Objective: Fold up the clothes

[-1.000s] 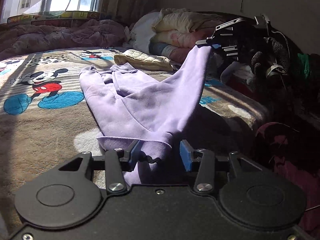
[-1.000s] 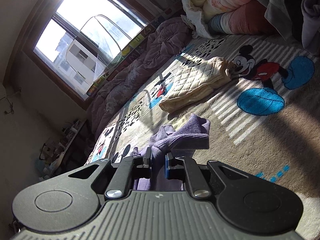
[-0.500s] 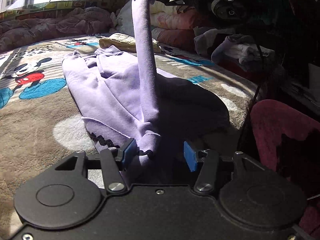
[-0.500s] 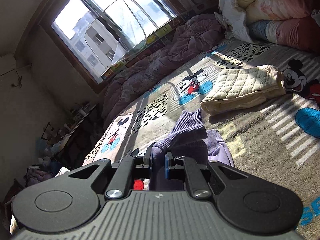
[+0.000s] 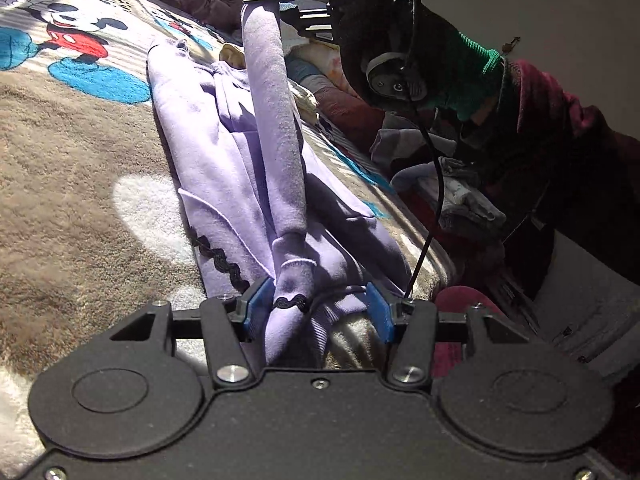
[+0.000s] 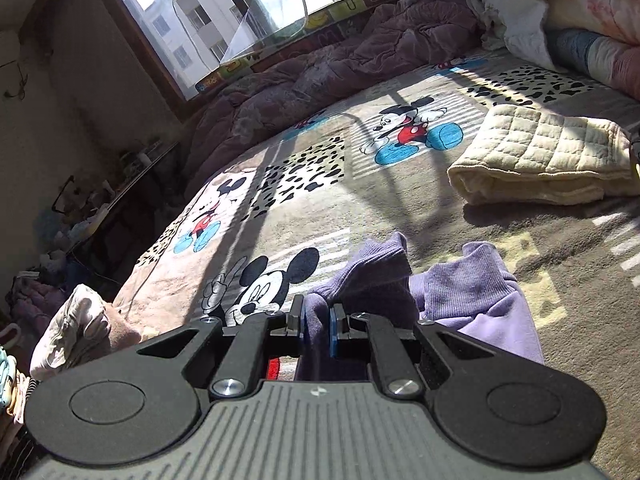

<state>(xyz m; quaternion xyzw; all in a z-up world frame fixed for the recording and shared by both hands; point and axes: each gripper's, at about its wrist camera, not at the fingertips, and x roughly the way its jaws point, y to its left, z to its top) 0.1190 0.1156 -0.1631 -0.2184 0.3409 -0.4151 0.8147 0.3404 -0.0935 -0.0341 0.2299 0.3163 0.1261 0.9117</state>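
The step in hand looked like folding a sleeve across the body of the lilac sweatshirt [image 5: 224,168], which lay flat on the cartoon-print bed blanket [image 5: 72,168] with its hem toward the left wrist camera. The right claw [image 6: 318,328] was pinched narrow on the ribbed cuff [image 6: 372,276] and held it well above the sweatshirt, so the sleeve [image 5: 276,128] rose from the hem end as a taut column. The left claw [image 5: 316,308] stood about half wide at the hem. Its jaws had just been opening, and the lower sleeve with its black wavy trim [image 5: 290,303] hung between the blue pads, lying against the left one with the right one clear; whether that pad still pressed the cloth could not be told from this angle.

The next move probably called for the right claw to carry the cuff over the sweatshirt and lay the sleeve down along the body, while the left claw drew back from the hem or pinned it.

To the sweatshirt's left the blanket was open and gave free room. To its right the bed edge [image 5: 424,256] ran close, with piled clothes [image 5: 460,192] and the person's dark sleeve [image 5: 560,128] just past it. Beyond the sweatshirt's collar end lay a folded cream quilted piece [image 6: 536,156], well apart from it.
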